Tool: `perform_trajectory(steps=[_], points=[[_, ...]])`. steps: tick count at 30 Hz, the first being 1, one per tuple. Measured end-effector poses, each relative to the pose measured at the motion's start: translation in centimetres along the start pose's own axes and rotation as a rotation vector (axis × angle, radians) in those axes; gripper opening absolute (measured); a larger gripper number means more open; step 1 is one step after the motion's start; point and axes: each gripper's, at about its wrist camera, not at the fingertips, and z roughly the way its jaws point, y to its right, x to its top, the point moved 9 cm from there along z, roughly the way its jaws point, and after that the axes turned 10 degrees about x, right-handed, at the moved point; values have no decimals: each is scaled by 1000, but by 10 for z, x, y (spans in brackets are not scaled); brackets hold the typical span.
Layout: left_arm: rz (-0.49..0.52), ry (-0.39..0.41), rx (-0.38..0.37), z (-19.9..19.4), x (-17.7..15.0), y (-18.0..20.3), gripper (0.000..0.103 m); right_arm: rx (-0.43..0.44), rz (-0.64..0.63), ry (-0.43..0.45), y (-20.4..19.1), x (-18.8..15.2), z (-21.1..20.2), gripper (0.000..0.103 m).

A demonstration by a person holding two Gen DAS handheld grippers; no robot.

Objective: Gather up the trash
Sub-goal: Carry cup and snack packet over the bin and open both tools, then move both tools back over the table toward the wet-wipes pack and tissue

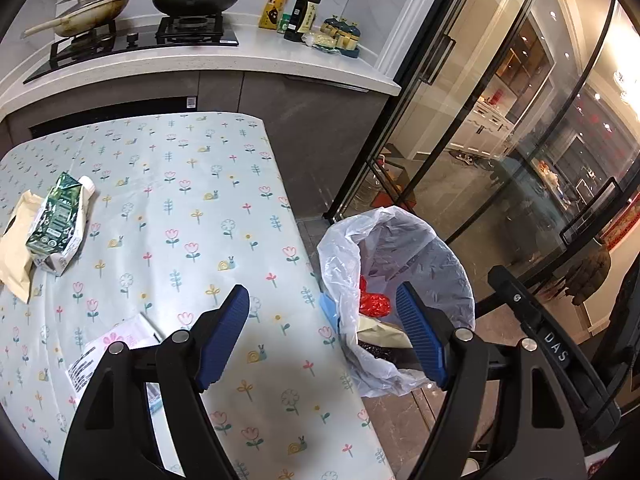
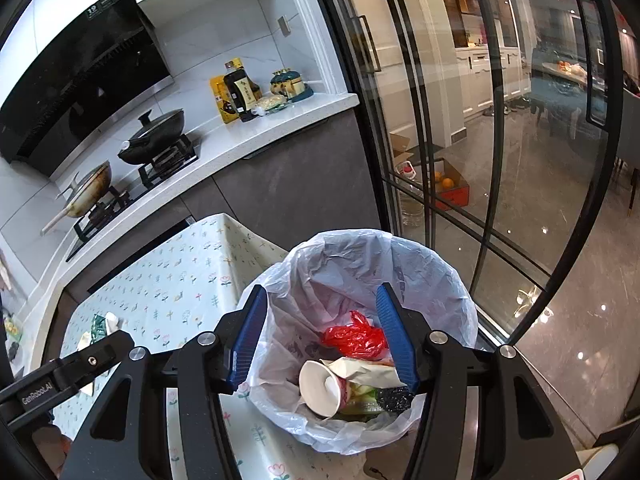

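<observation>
While the left gripper [image 1: 322, 320] is hanging released and empty over the table's [image 1: 224, 208] edge, a green carton [image 1: 58, 222] is lying far ahead-left of it, needing a square approach; the right gripper [image 2: 322, 332] is gaping empty above the lined bin [image 2: 436, 280], trash [image 2: 352, 338] lying directly beneath.

trash bin [image 1: 400, 248] body hidden under its plastic liner, white packet [image 1: 116, 344] beside the bin partly behind the left gripper [image 1: 324, 332], packet print too blurred to read
</observation>
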Motion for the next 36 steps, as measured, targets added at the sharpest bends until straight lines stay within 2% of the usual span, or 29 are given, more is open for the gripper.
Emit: perform_trajectory(steps=[26, 36], points=[[-111, 78, 67, -61, -17, -98, 72, 127, -145, -45, -120, -45, -20, 56], [-181, 92, 114, -76, -25, -153, 72, 157, -190, -87, -158, -71, -15, 59]])
